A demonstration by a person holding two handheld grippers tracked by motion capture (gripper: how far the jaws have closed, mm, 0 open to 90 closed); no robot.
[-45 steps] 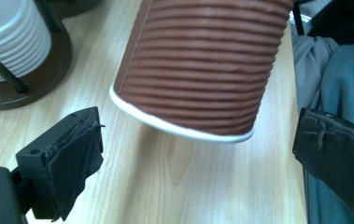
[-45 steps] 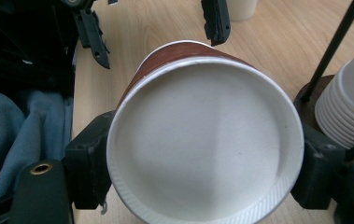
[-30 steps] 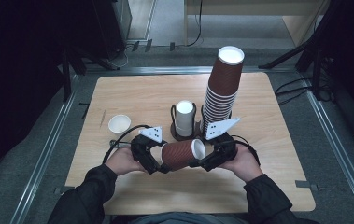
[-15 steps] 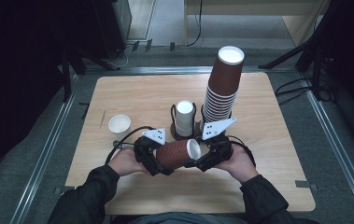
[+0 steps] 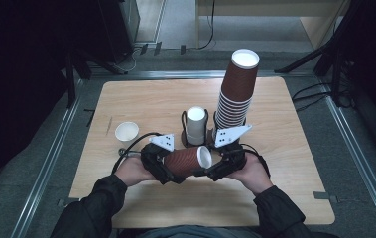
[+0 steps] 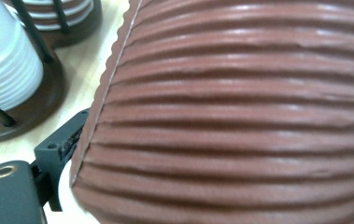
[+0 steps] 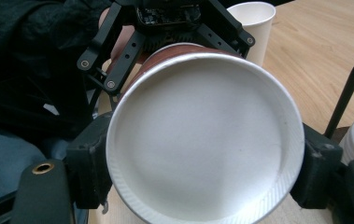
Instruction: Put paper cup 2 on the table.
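A brown ribbed paper cup (image 5: 185, 161) lies on its side in the air above the near half of the wooden table (image 5: 299, 148), its white mouth turned to the right. My left gripper (image 5: 161, 166) is shut on the cup's body, whose ribbed wall (image 6: 235, 116) presses against the jaw at the lower left. My right gripper (image 5: 221, 168) is shut on the rim end. In the right gripper view the cup's open mouth (image 7: 202, 135) faces the camera with one black jaw on each side of the rim, and the left gripper grips the far end.
A tall stack of brown cups (image 5: 236, 91) stands in a wire holder behind the hands. A shorter stack of white cups (image 5: 195, 124) stands in a second holder beside it. One single white cup (image 5: 126, 133) stands at the left on the table.
Both hands and the cup have drifted slightly left and toward the person. The hold on the cup looks the same.
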